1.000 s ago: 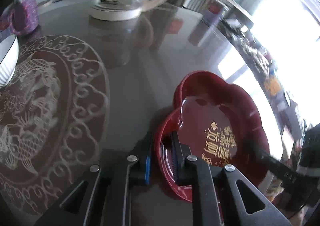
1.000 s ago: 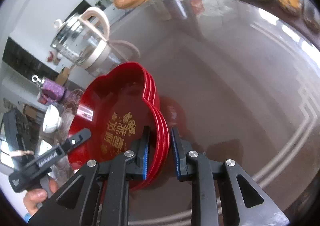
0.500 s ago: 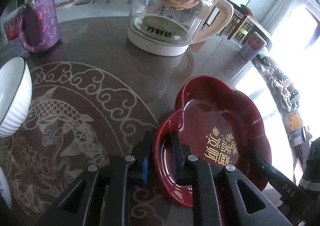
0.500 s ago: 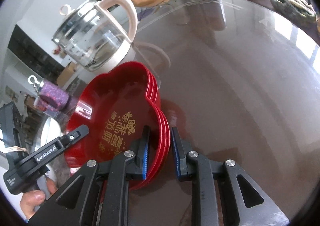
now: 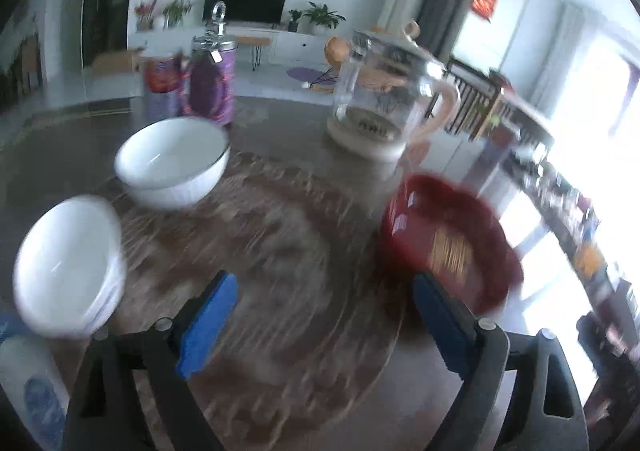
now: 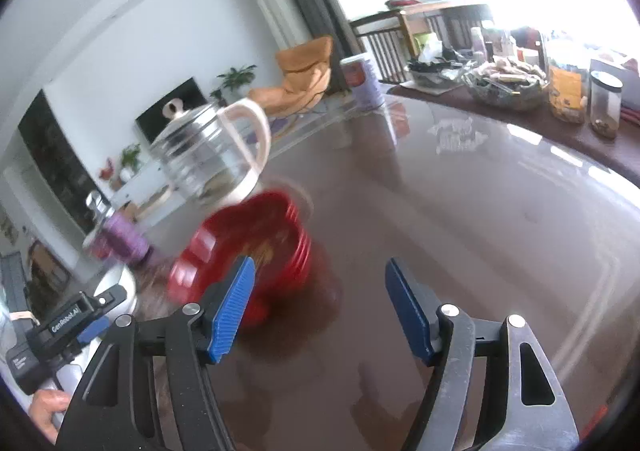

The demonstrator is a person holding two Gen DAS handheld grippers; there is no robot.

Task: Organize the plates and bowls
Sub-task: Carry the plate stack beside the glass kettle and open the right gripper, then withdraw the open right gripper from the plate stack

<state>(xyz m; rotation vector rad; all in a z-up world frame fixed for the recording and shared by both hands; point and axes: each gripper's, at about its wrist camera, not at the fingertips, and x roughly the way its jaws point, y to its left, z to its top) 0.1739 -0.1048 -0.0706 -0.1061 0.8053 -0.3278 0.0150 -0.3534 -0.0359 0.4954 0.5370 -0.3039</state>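
Through my left wrist view, my left claw [image 5: 320, 315] had just been opening and stood wide with nothing between its pads, the red plates [image 5: 452, 243] sitting free on the counter [image 5: 280, 271] at right centre and two white bowls [image 5: 172, 161] at left; I judged the nearer bowl should be taken by its rim next. In my right wrist view, my right claw [image 6: 320, 303] had likewise just been opening, empty, with the plates left of centre below the glass kettle [image 6: 208, 159], so I should back off clear of them.
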